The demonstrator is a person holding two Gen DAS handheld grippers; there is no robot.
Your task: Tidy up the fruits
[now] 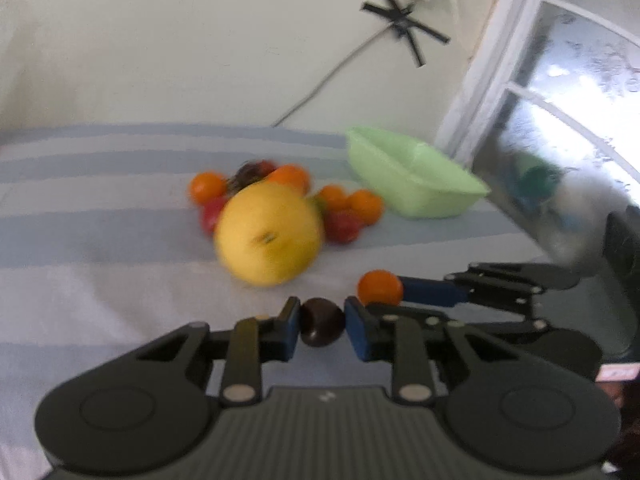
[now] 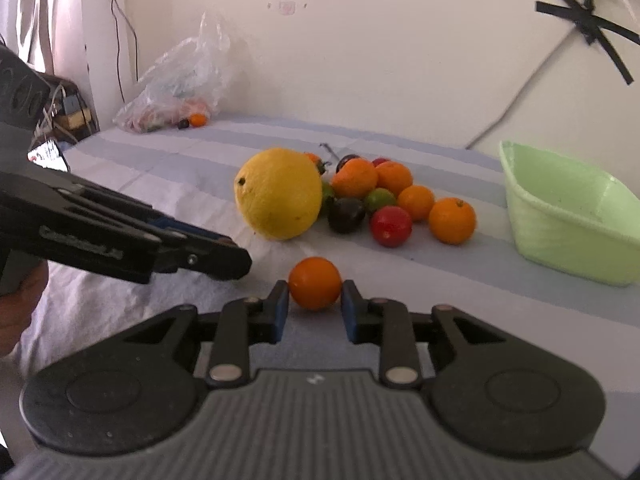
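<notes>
Fruits (image 2: pixel 360 196) lie heaped just left of the green basin (image 2: pixel 568 216), nearer the camera than which the left gripper (image 1: pixel 322 322) clamps a dark plum (image 1: pixel 322 327) while the right gripper (image 2: pixel 315 295) pinches a small orange (image 2: pixel 315 283).

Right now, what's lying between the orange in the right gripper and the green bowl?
Nothing: in the right wrist view, only bare striped cloth separates the small orange from the green bowl.
</notes>
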